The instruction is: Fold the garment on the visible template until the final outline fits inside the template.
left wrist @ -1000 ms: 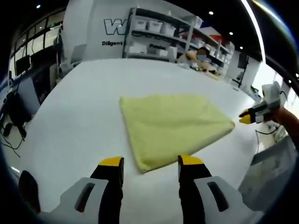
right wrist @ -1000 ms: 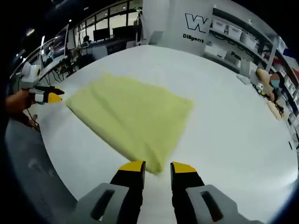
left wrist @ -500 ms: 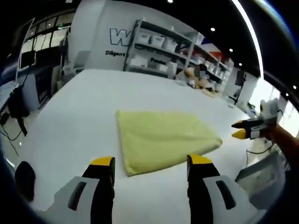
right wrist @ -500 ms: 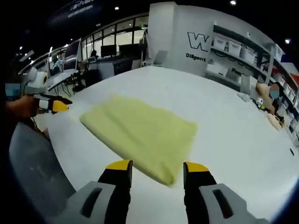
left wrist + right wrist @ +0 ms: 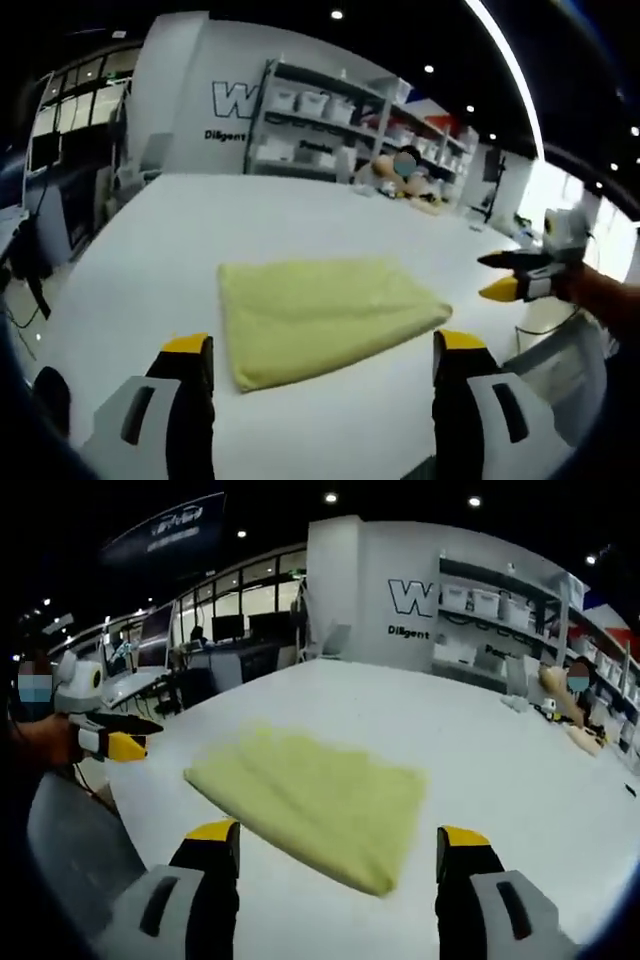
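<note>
Room: big open hall, shelving with white bins [image 5: 300,105] along the back wall, desks and monitors off to one side in the right gripper view.
Surface: wide white surface [image 5: 300,215], pretty bare apart from the cloth; can't make out any template lines on it from here.
Garment: yellow garment [image 5: 320,315] lying flat in a folded, compact rectangle, near the front edge of the surface, just ahead of both grippers. Same cloth in the right gripper view [image 5: 320,800].
What changed: both cameras pulled back and up compared with a second ago, fingers spread wider, cloth left alone where it lies. Looks like letting go after the last fold, so probably done or nearly done, pending the outline check.
Left gripper [image 5: 325,355]: fingers wide apart, holding nothing, off the cloth.
Right gripper [image 5: 340,842]: fingers wide too, empty, hovering short of the cloth edge.
</note>
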